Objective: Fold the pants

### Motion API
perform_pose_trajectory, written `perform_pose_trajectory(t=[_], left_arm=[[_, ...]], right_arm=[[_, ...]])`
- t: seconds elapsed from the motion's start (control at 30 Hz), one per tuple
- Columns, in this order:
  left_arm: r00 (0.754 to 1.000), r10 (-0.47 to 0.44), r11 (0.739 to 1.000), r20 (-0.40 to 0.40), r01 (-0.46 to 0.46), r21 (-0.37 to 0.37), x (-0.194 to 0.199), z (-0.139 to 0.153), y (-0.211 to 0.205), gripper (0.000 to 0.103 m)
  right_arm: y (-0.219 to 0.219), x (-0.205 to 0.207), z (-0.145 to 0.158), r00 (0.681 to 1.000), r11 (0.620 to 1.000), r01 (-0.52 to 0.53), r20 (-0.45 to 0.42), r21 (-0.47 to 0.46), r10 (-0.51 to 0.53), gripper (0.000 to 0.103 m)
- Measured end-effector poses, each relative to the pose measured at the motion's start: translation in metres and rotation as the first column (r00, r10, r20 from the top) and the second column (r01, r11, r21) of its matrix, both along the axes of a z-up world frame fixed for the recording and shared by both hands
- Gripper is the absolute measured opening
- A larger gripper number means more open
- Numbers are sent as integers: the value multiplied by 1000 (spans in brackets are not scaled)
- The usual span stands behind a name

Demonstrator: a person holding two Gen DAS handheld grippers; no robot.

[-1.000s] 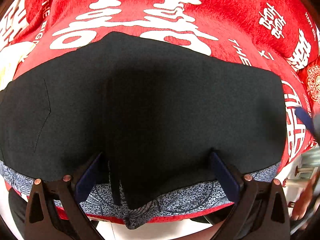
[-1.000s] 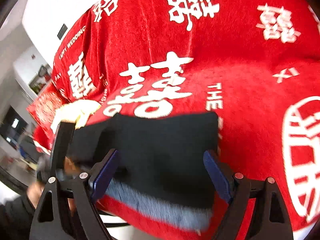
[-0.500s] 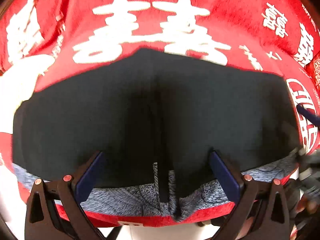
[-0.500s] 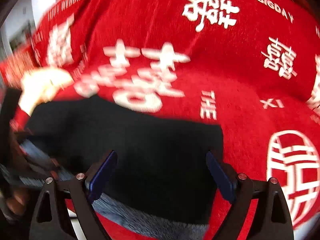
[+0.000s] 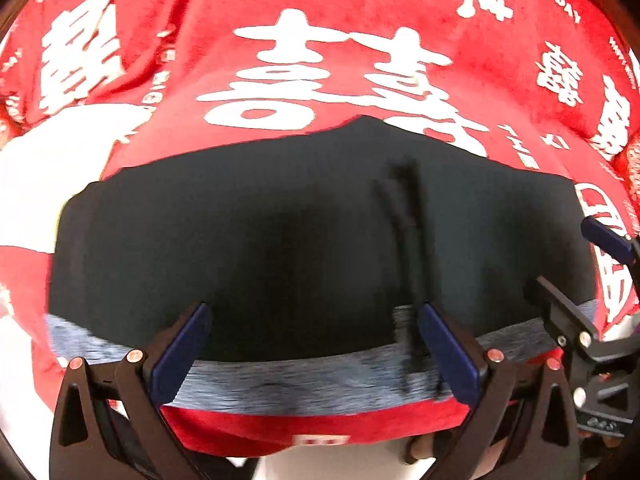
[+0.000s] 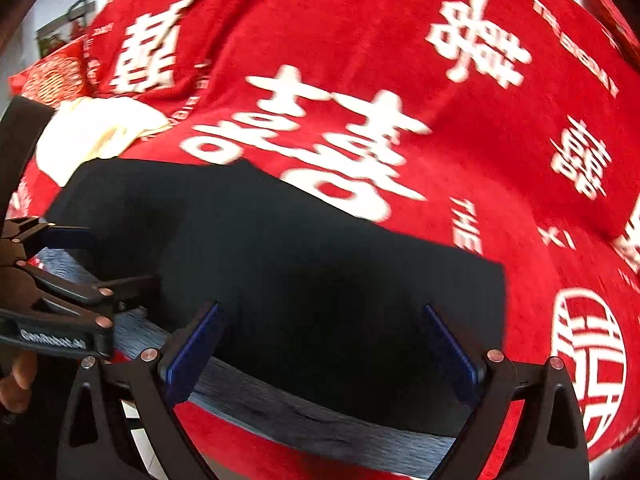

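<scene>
Left wrist view alone shows a raised crease on the black pants (image 5: 280, 248); left gripper (image 5: 312, 344) and right gripper (image 6: 320, 348) both spread wide, empty, above the red blanket (image 6: 400, 40).

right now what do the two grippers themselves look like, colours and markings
Both the left gripper and the right gripper have matte black angular frames with triangular cutouts, copper-coloured round rivets, and flat dark blue pads on the fingers. White lettering runs along the left gripper's body in the right wrist view.

One pair of black pants (image 5: 280, 240), one red blanket (image 5: 340, 8), one white cloth (image 6: 100, 132), two tools.
</scene>
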State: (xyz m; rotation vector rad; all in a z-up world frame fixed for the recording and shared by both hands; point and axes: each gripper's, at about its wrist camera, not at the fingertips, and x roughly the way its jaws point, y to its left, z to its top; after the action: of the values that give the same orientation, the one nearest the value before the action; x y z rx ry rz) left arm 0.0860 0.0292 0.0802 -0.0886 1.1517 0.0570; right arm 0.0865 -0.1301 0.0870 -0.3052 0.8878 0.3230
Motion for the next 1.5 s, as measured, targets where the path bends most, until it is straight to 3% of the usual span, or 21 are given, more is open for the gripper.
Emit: perform_pose_trajectory(t=[0.33,0.5,0.6,0.73,0.9,1.0,1.1,1.2,1.5], left_arm=[[983,177,983,-38,-179,-41,-19,-9,98,103],[943,310,942,-121,-322,-99,-29,-34,157,103],[939,309,926,-151,-333,-176,-35,-46,176,103],[930,340,927,-143,-357,-118,-42,-48,186,103],[915,373,904,-150,-395,-162,-55,-55,192,103],[914,380,903,-143,-400,-155,-56,-56,190,103],[914,382,903,-137,-401,-153,-56,-57,189,103],[917,381,907,-115,-395,-146,-57,-57,189,103],[919,385,907,-85,-394,-147,-64,-55,187,103]], right_arm=[[76,-16,-13,981,981,-193,-18,-10,193,98],[117,-28,-29,949,946,-314,-30,-78,313,98],[141,-31,-39,926,920,-378,-51,-102,375,98],[167,-16,-45,905,903,-423,-87,-82,416,98],[189,30,-37,907,915,-403,-129,7,400,98],[215,56,-36,881,895,-446,-163,27,444,98],[247,74,-38,831,851,-524,-201,28,518,98],[277,87,-43,757,791,-607,-253,69,603,98],[348,104,-75,486,600,-780,-432,179,760,98]])
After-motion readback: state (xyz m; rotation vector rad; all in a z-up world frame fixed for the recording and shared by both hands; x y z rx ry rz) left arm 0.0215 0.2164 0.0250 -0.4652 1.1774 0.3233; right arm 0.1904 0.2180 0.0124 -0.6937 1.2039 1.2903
